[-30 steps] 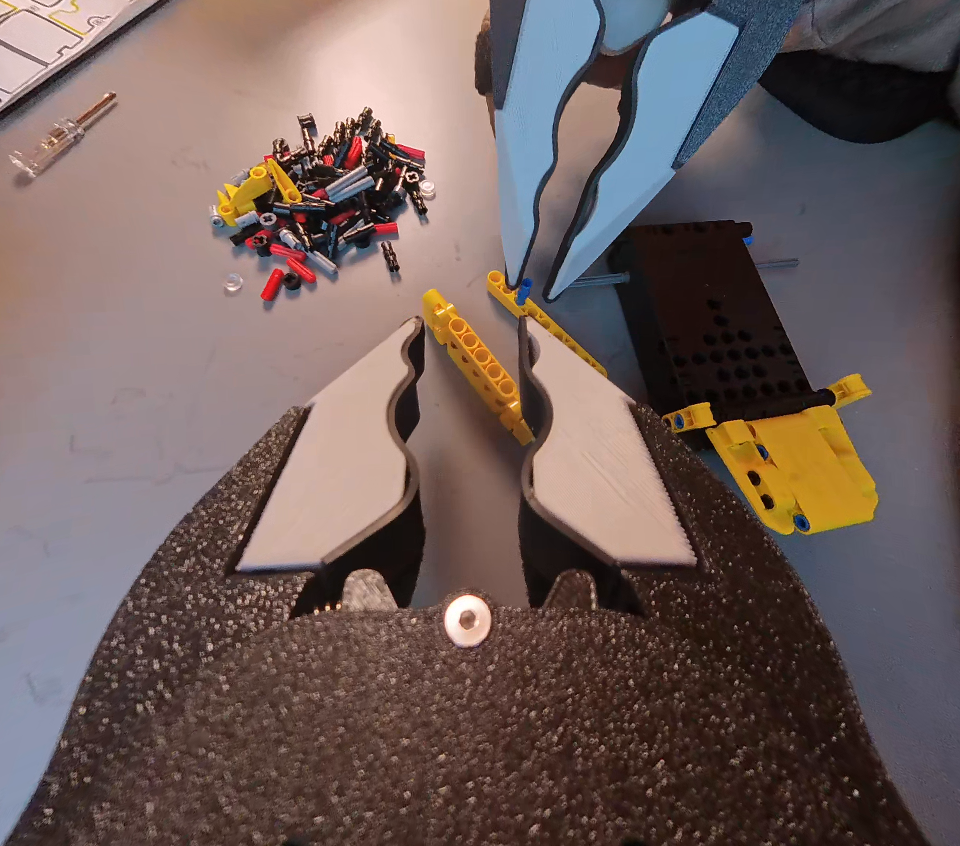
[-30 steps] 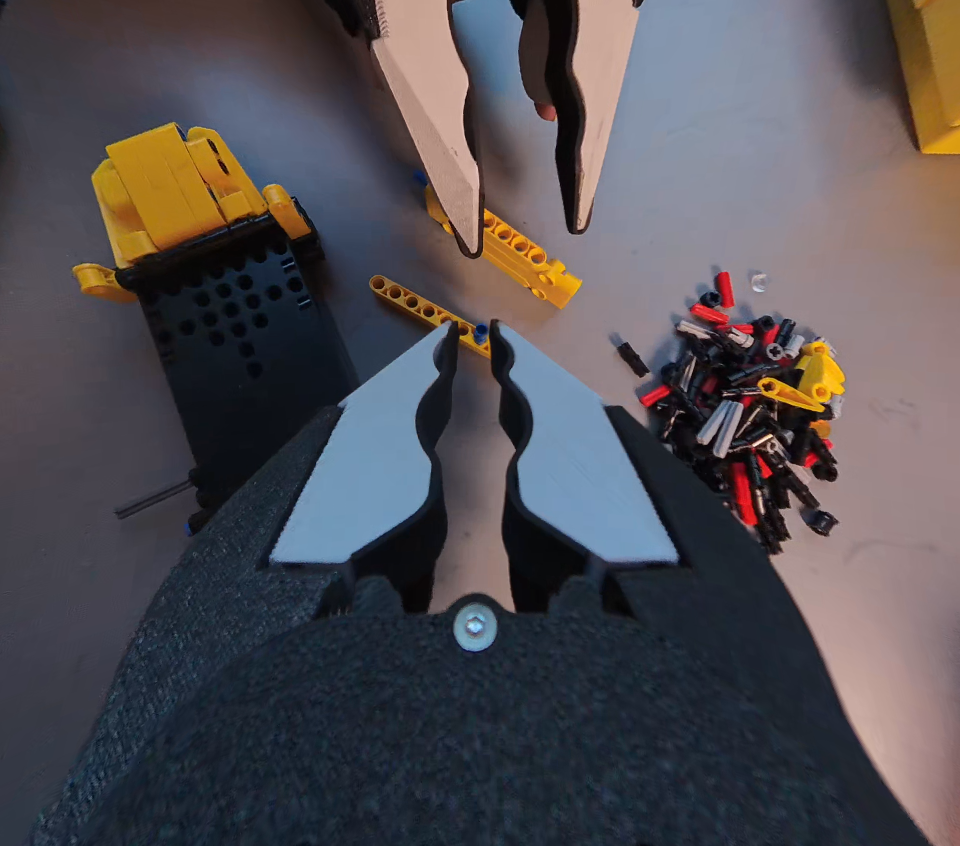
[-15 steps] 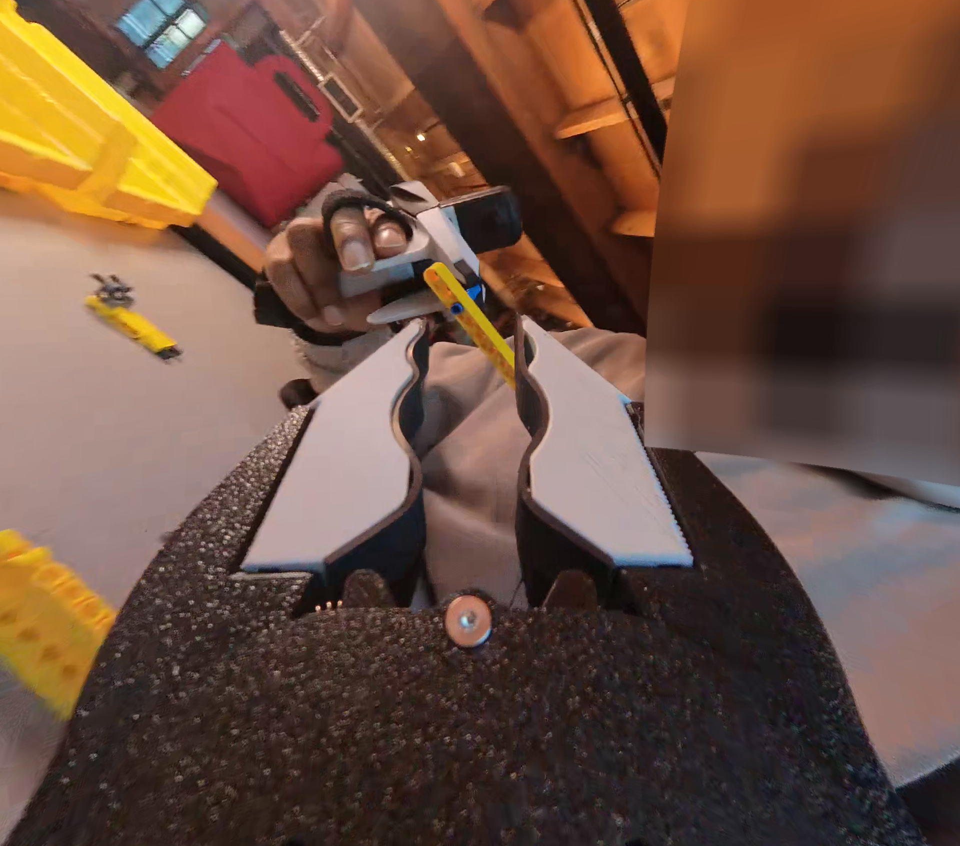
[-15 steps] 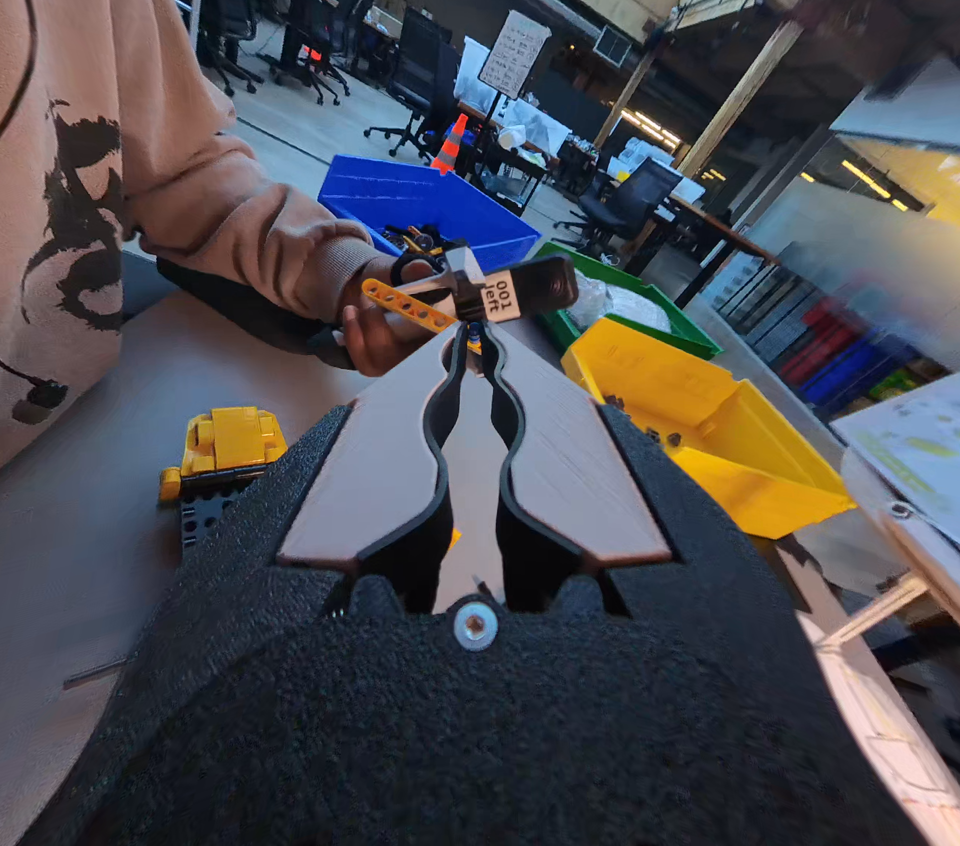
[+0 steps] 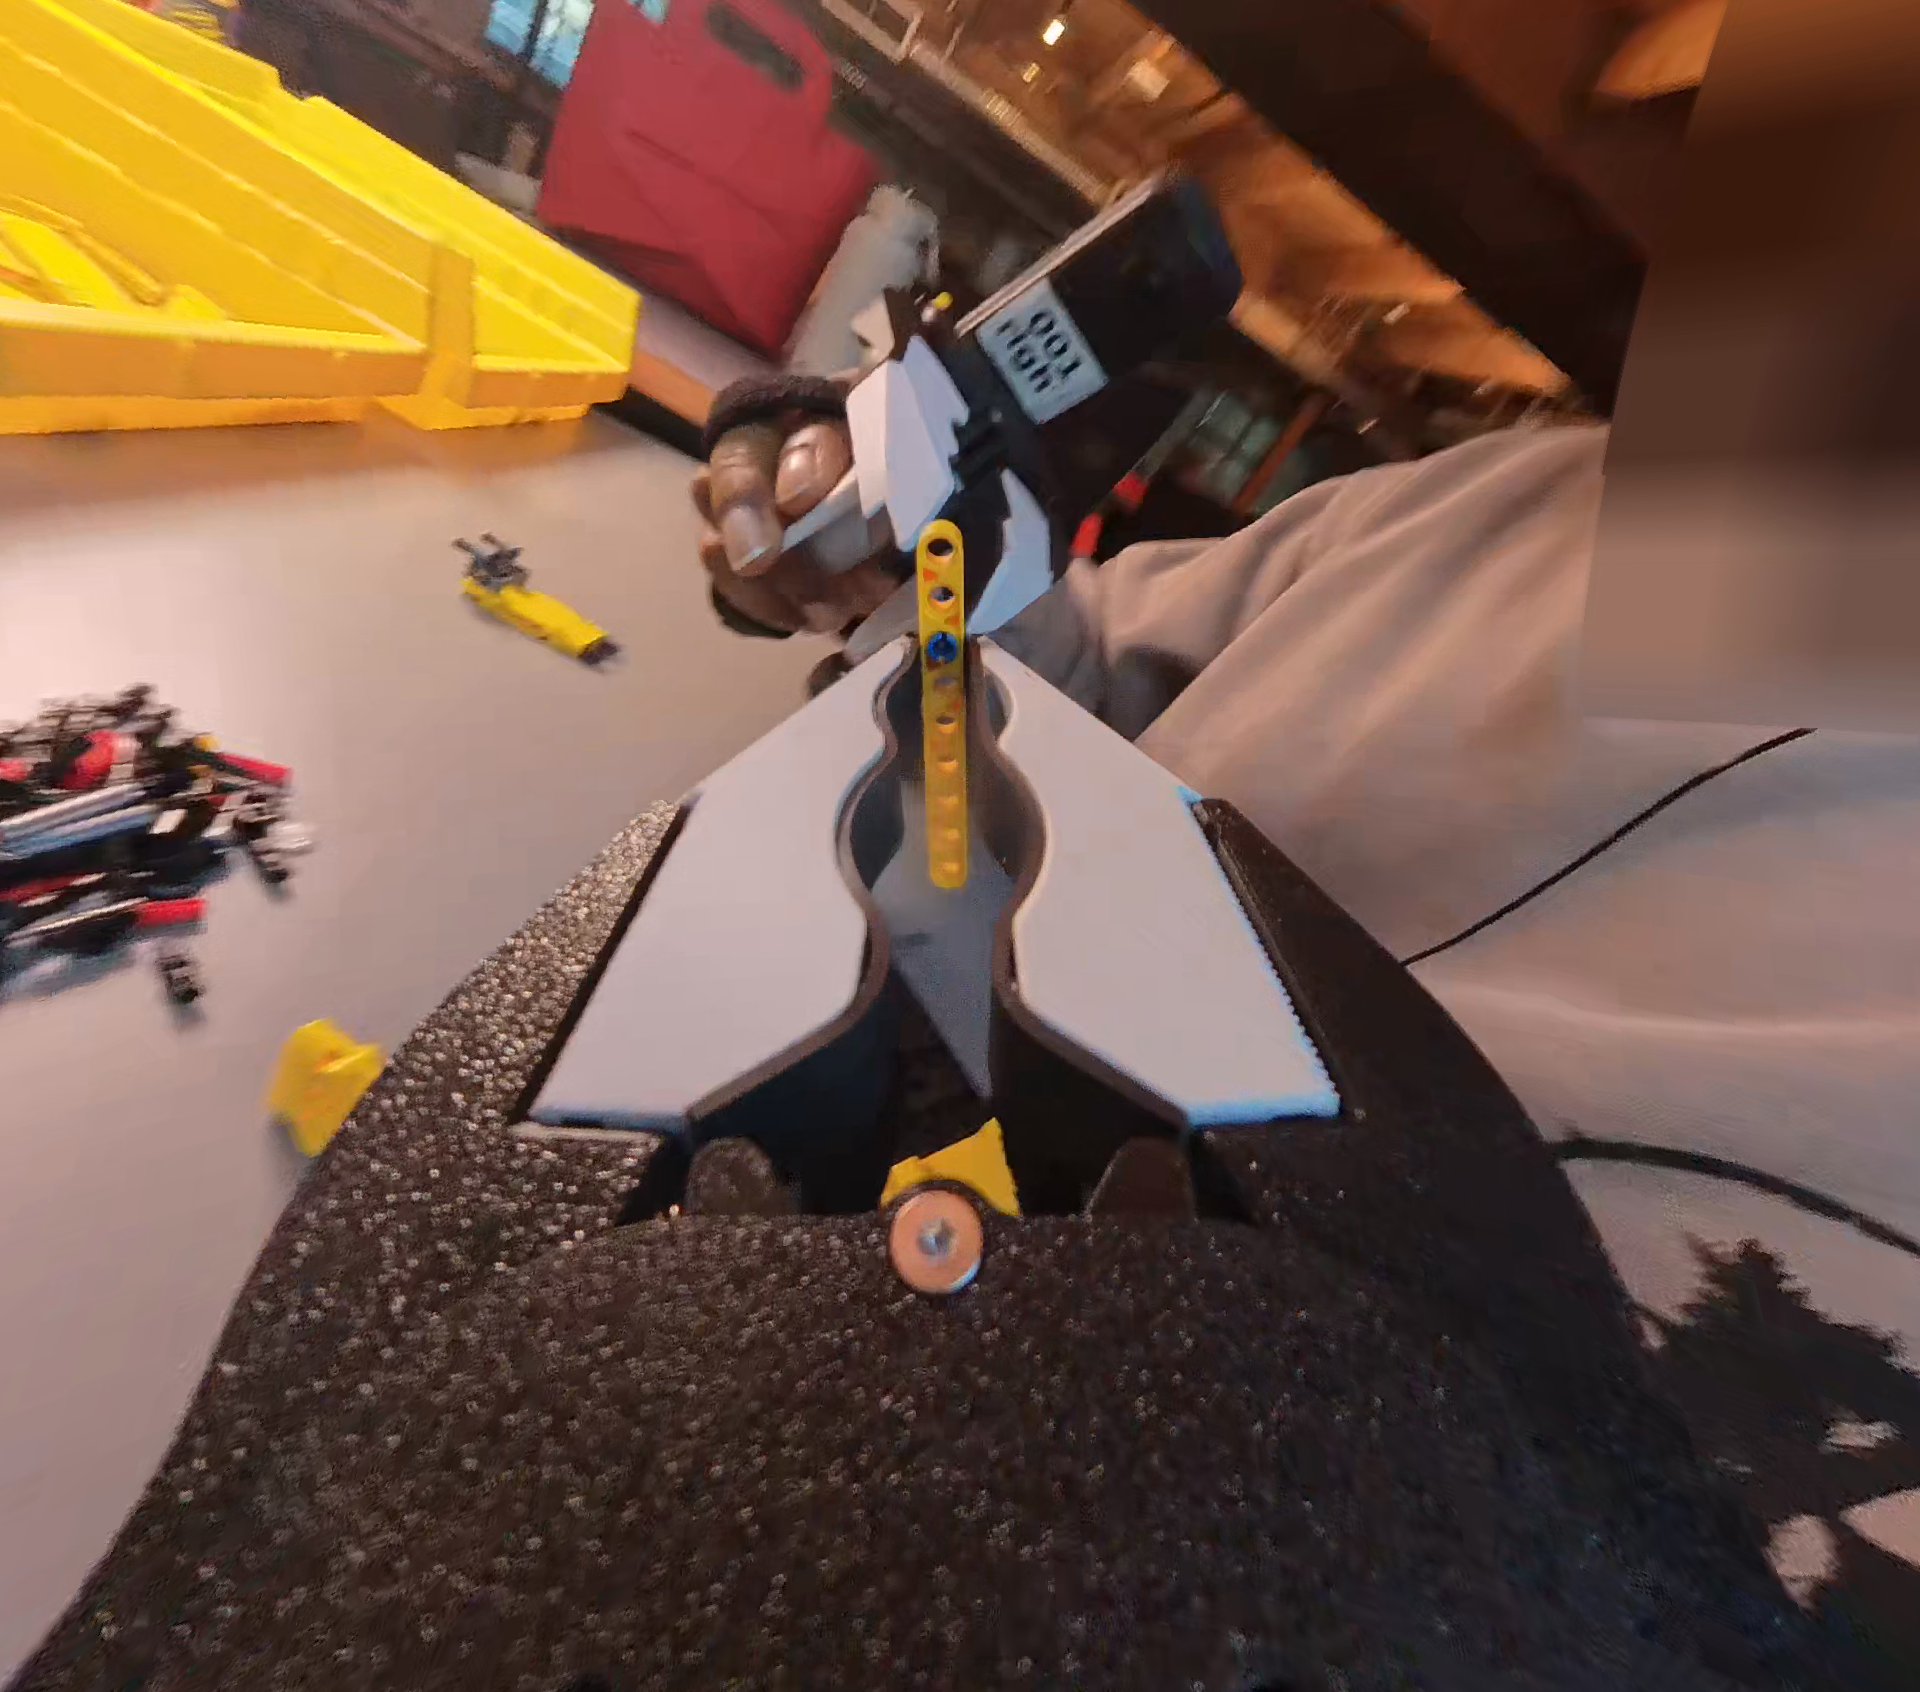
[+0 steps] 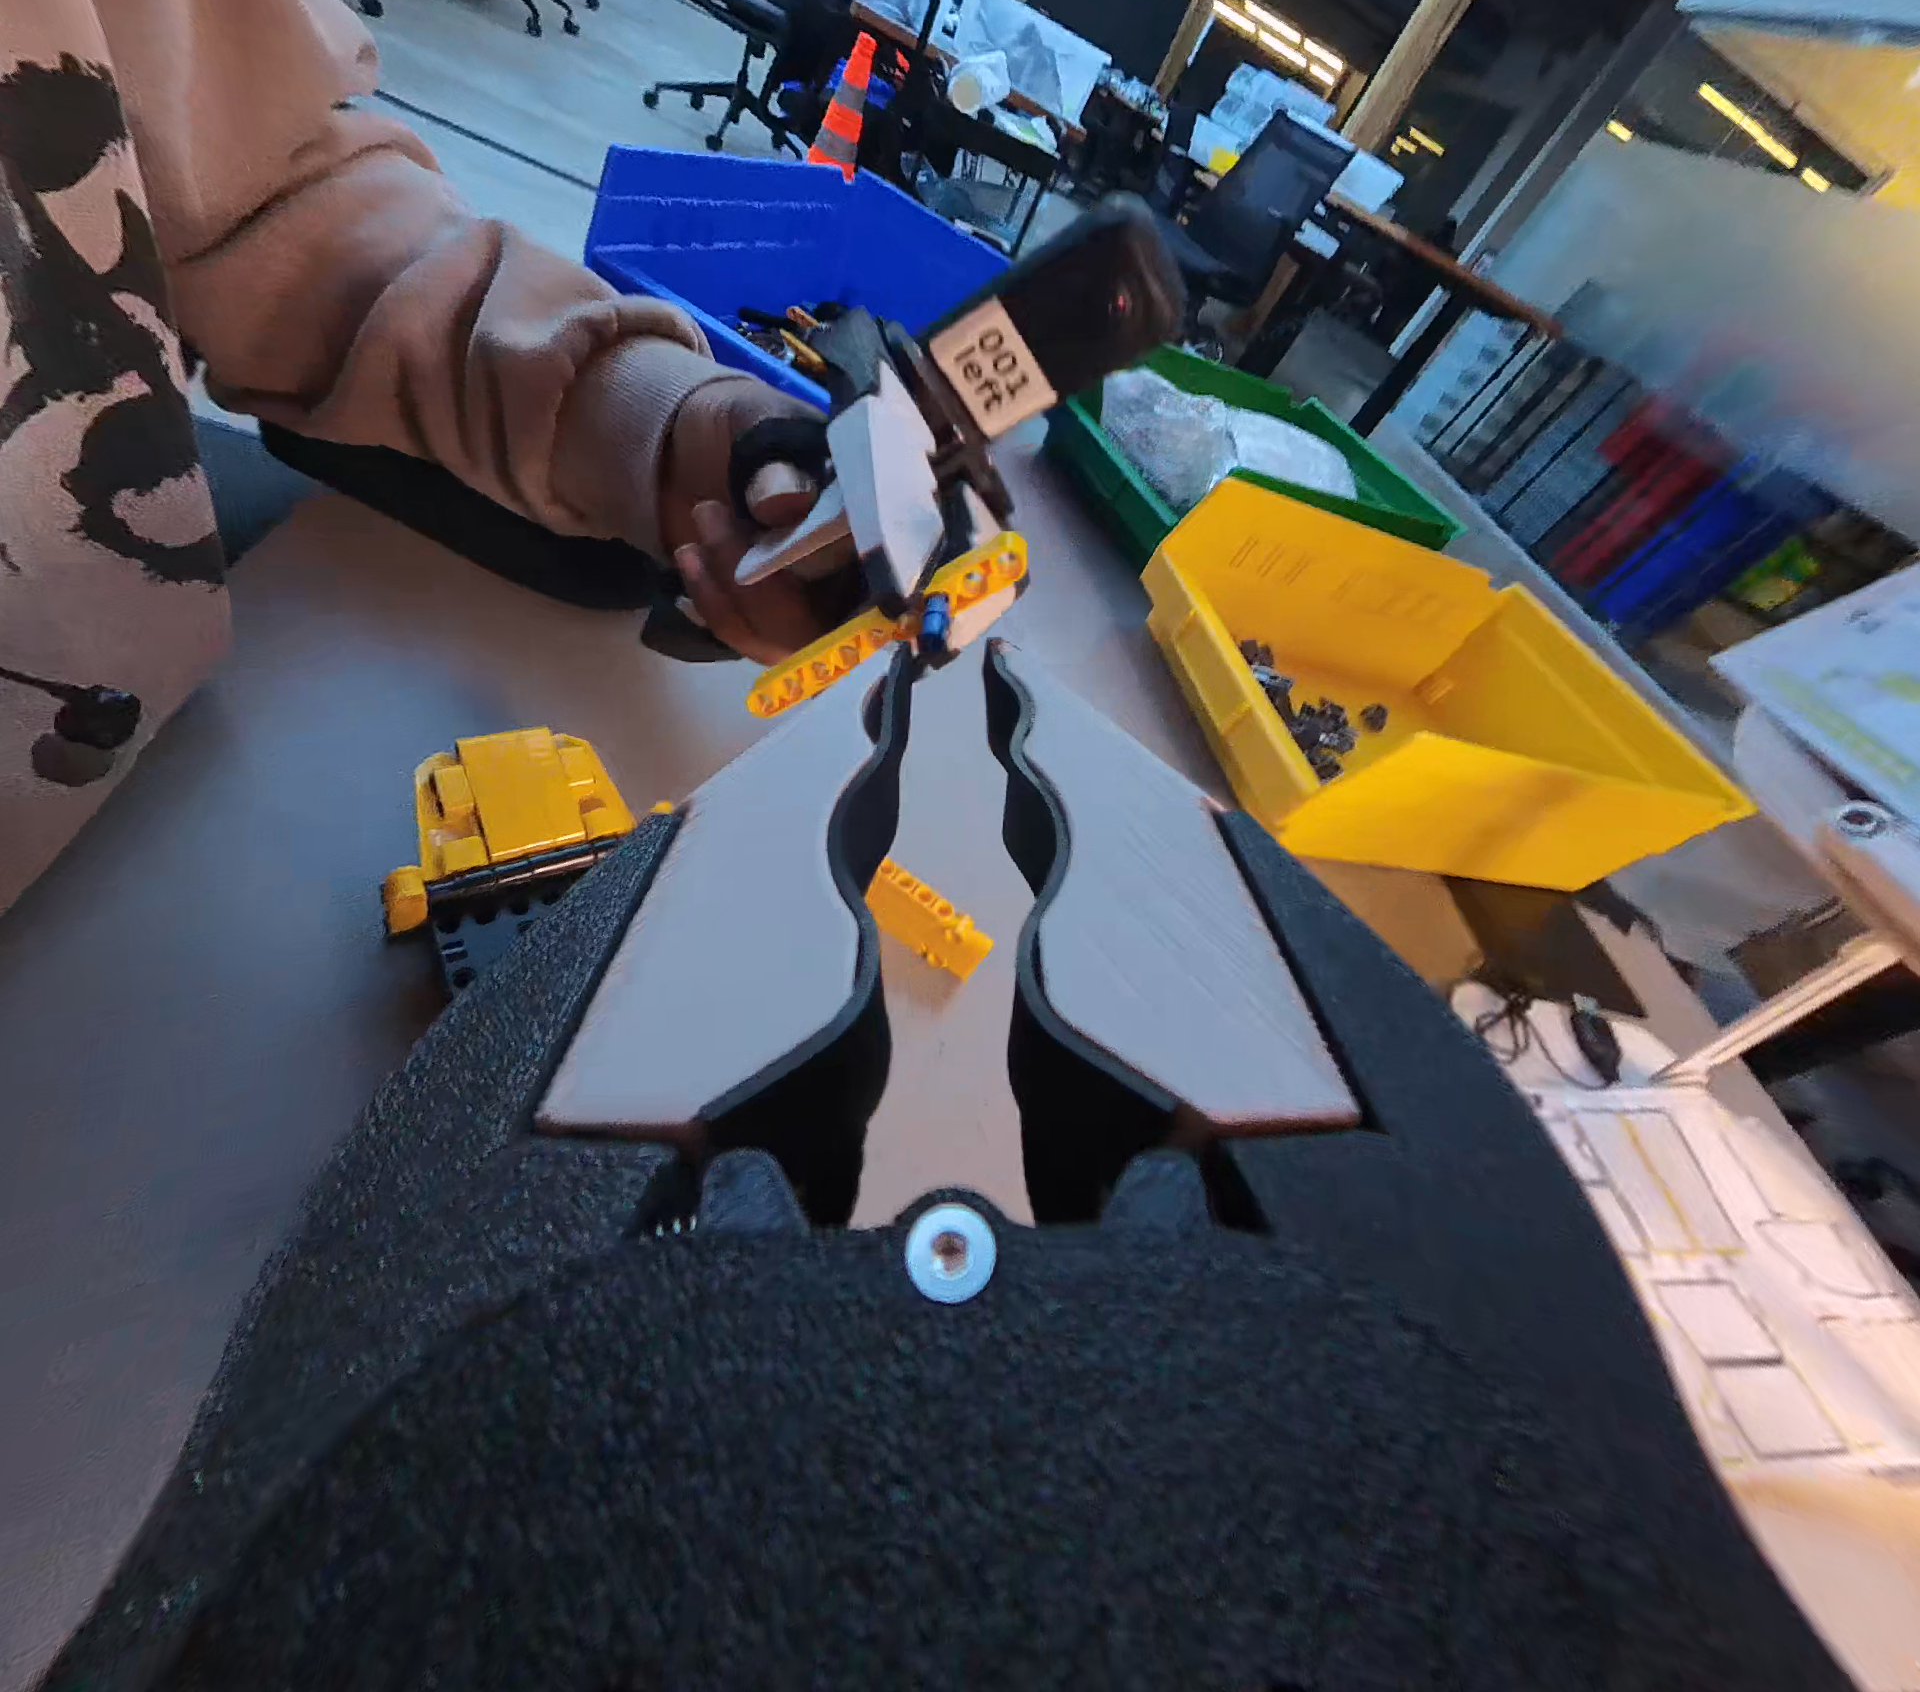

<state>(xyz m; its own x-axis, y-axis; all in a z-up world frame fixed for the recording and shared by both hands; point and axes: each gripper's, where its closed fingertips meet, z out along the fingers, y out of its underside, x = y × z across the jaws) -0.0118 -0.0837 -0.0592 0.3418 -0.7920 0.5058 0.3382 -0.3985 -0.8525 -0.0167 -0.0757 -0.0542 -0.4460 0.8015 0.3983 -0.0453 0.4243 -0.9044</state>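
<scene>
Left gripper (image 5: 942,657) pinches the thin yellow beam (image 5: 947,795) right at its blue pin (image 5: 941,650), in the air above the table (image 5: 436,769). Right gripper (image 6: 945,660) jaws are spread, tips just beside the pin. Beam looks light, stiff and slick, so grip the flat faces, clear of the pin. Versus half a second ago, the beam is upright and the right jaws are wider.

- The yellow strip (image 5: 943,707) fills the gap between the left gripper (image 5: 943,655) fingers, with the right gripper (image 6: 945,655) tips just beside it.
- Below, bare table (image 6: 260,967) lies between the yellow-and-black model (image 6: 499,821) and the yellow bin (image 6: 1455,769); only a short yellow beam (image 6: 930,915) lies there.
</scene>
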